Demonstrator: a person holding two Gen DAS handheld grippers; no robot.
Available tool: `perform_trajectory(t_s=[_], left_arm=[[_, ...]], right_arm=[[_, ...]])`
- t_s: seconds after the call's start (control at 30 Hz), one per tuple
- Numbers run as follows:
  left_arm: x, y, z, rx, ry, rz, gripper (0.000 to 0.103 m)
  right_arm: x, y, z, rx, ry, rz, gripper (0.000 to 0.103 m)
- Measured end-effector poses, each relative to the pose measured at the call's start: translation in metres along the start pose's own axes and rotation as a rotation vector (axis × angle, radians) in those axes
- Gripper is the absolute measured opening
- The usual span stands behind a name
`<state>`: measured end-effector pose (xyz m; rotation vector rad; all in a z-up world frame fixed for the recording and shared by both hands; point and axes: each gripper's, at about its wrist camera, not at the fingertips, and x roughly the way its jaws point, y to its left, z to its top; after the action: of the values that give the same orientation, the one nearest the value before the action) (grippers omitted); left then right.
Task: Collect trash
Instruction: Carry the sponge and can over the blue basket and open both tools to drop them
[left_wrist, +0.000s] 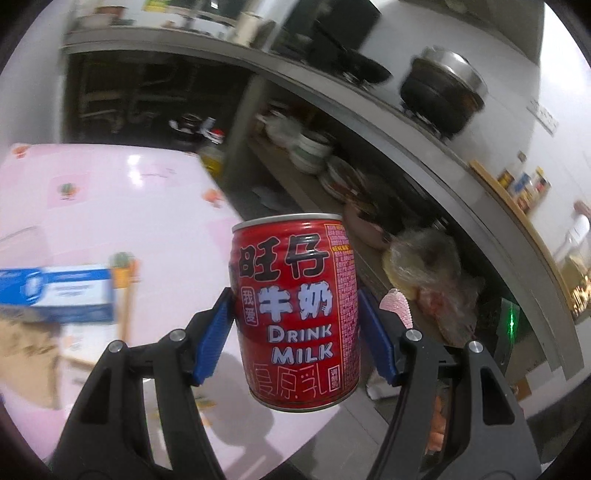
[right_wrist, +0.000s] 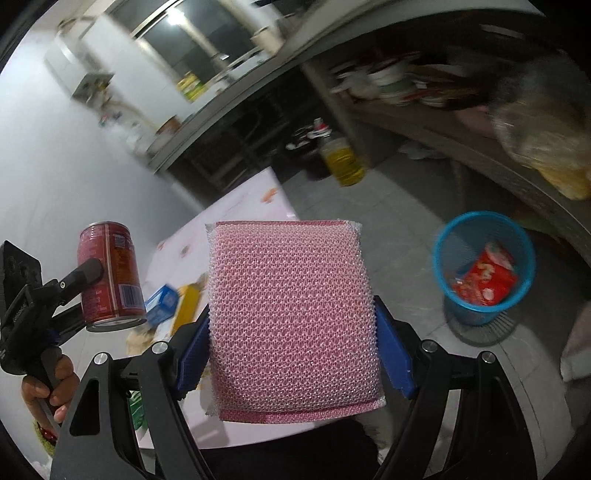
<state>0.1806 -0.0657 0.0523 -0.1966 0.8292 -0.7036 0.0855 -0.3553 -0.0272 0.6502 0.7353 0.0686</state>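
Red can (left_wrist: 295, 314) and pink sponge (right_wrist: 293, 317), both gripped

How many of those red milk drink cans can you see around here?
1. The red can is clamped upright in the left gripper, above the pink table. The bin holds red packaging, but no can shows there; more may be hidden.

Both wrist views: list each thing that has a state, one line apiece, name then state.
left gripper: shut on the can
milk can: held upright off the table
right gripper: shut on the sponge
pink sponge: held flat between the pads
blue bin: upright on the floor, red wrapper inside
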Motion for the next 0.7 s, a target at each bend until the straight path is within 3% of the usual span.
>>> perform_trajectory(t_s=[0.23, 0.4, 0.7], left_arm=[[0.088, -0.061, 0.009, 0.088, 0.14, -0.062, 0.063], [0.165, -0.088, 0.014, 0.077, 0.288, -0.09, 0.063], [0.323, -0.115, -0.004, 0.075, 0.528, -0.006, 0.063]], right_arm=[[-0.016, -0.075, 0.0, 0.154, -0.039, -0.077, 0.077], [-0.015, -0.152, 0.0, 0.362, -0.056, -0.059, 0.077], [0.046, -0.274, -0.001, 0.687, -0.008, -0.014, 0.077]])
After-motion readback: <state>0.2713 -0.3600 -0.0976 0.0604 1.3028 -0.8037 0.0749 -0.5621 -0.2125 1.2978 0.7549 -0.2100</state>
